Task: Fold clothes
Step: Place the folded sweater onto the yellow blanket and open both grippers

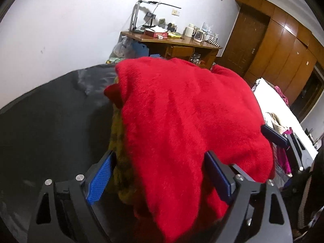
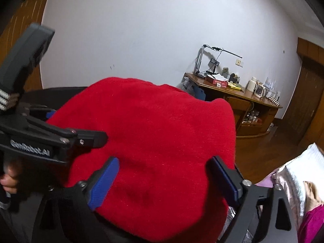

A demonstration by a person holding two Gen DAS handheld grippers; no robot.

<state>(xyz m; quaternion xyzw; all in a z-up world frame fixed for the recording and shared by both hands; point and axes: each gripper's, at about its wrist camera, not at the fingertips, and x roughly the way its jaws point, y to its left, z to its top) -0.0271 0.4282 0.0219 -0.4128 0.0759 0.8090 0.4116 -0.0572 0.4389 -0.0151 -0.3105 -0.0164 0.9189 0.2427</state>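
Observation:
A folded red fleece garment (image 1: 182, 117) lies across both grippers, with a yellow-green patterned layer (image 1: 119, 141) under its left side. My left gripper (image 1: 160, 174) has its blue-padded jaws wide apart with the bundle between and over them. My right gripper (image 2: 164, 178) is also wide apart with the red garment (image 2: 154, 133) draped between its pads. The right gripper's blue fingertip (image 1: 273, 135) shows at the garment's right edge in the left wrist view. The left gripper's body (image 2: 40, 139) shows at the left of the right wrist view.
A dark grey bed surface (image 1: 50, 121) lies below at left. A wooden desk (image 1: 172, 42) with a lamp, jugs and clutter stands by the white wall. Wooden wardrobes (image 1: 283, 46) are at right. White and pink clothes (image 2: 303, 182) lie at the right.

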